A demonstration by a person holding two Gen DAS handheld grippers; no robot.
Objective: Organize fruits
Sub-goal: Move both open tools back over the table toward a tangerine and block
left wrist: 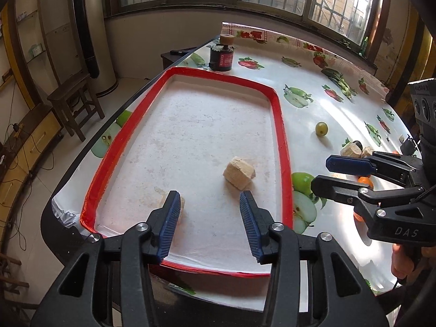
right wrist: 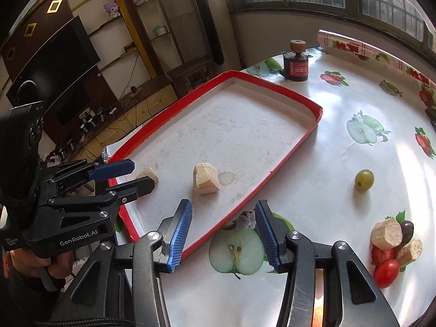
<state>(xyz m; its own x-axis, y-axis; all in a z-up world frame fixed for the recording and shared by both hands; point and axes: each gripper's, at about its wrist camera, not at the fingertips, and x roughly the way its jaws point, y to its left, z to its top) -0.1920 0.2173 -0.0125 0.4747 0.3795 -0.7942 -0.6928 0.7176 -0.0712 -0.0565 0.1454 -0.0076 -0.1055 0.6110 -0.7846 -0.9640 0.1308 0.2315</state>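
A red-rimmed white tray (left wrist: 279, 125) (right wrist: 288, 147) lies on the table. Two beige chunks lie in it: one in the middle (left wrist: 239, 173) (right wrist: 205, 177), one by its near left corner (left wrist: 181, 204) (right wrist: 148, 175). My left gripper (left wrist: 209, 204) (right wrist: 128, 174) is open and empty above the tray, the corner chunk by its left finger. My right gripper (right wrist: 223, 218) (left wrist: 324, 171) is open and empty over the tray's right rim. On the table lie a green grape (left wrist: 321, 129) (right wrist: 364, 180), two beige chunks (right wrist: 387, 233), a dark grape (right wrist: 407, 230), a red cherry tomato (right wrist: 386, 272) and an orange fruit (left wrist: 365, 182).
A black and red cylinder with a cork top (left wrist: 221, 57) (right wrist: 295, 66) stands beyond the tray's far end. The tablecloth (left wrist: 340, 109) has printed fruit pictures. The table's left edge (left wrist: 81, 160) drops to the floor, where a wooden stool (left wrist: 72, 100) stands.
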